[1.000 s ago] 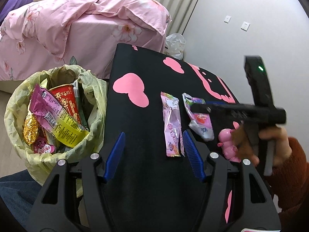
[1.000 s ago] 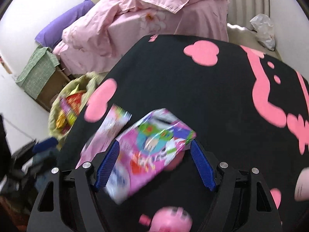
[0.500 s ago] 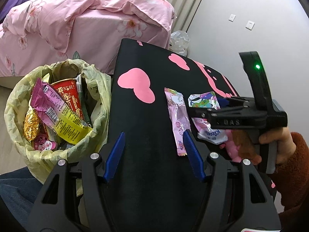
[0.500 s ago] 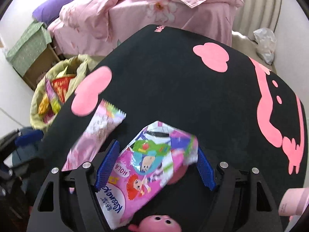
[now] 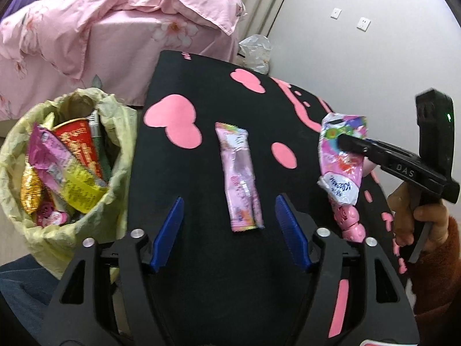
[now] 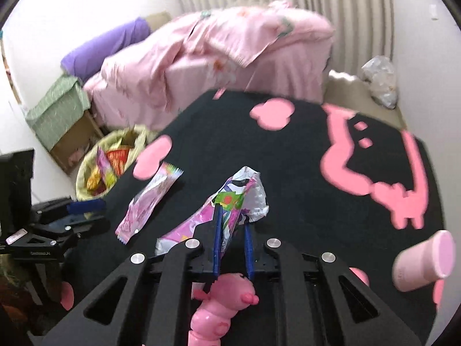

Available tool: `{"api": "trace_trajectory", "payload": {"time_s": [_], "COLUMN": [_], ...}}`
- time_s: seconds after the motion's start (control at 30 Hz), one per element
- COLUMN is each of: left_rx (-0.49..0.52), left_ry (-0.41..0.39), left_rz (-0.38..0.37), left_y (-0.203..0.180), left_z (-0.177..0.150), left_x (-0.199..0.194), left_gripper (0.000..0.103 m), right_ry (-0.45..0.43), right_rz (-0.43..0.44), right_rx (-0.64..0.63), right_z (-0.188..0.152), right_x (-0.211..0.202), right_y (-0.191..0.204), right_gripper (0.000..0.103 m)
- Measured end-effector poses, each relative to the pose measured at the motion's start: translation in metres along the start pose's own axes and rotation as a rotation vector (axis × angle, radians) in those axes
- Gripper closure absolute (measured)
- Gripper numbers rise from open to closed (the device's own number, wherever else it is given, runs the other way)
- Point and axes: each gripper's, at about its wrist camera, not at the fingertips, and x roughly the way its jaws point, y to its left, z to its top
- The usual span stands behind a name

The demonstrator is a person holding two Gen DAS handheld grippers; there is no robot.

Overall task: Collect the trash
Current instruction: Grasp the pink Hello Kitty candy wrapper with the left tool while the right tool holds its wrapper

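Note:
My right gripper [image 6: 232, 214] is shut on a colourful cartoon snack wrapper [image 6: 245, 193] and holds it lifted above the black table [image 6: 288, 158]; the wrapper [image 5: 341, 158] also shows in the left wrist view, pinched by the right gripper [image 5: 343, 141]. My left gripper [image 5: 229, 201] is open and empty, its fingers on either side of a long pink wrapper [image 5: 240, 178] that lies flat on the table; the pink wrapper [image 6: 149, 201] also shows in the right wrist view. A bin with a yellow bag [image 5: 115, 132], full of wrappers, stands left of the table.
A pink caterpillar toy [image 6: 222, 302] lies under my right gripper on the table. A pink cup [image 6: 423, 262] lies on its side at the right. A bed with a pink quilt [image 5: 115, 23] stands behind the table. A clear plastic bag [image 5: 256, 52] sits by the wall.
My right gripper has shut on the cartoon wrapper and lifted it off the table. My left gripper has moved forward, so the pink wrapper now lies between its open fingers.

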Motion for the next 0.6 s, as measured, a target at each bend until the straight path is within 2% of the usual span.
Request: {"api": "trace_trajectory", "payload": {"time_s": [0.1,0.27,0.37,0.5,0.6], "left_rx": [0.005,0.028,0.060,0.014,0.002], "left_ry": [0.029,0.073,0.102,0.189,0.193], "left_rz": [-0.021,-0.003,-0.004,0.003,0.021], "left_y": [-0.003,-0.012,-0.021,-0.017,-0.018], "left_z": [0.010,0.028,0.041,0.055,0.065], "left_x": [0.009,0.029,0.042,0.065,0.070], "left_gripper": [0.038,0.039,0.045,0.056,0.058], "right_ry": [-0.048,-0.089,-0.090,-0.081,-0.076], "right_rz": [-0.028,-0.056,-0.068,-0.063,-0.063], "right_rx": [0.007,0.009,0.016,0.035,0.035], "right_z": [-0.001,-0.008,-0.017,-0.031,-0.039], "right_x": [-0.018,-0.041,-0.048,-0.052,-0.052], "right_y": [-0.010,-0.022,-0.030,-0.039,-0.039], "right_gripper": [0.089,0.089,0.089,0.089,0.089]}}
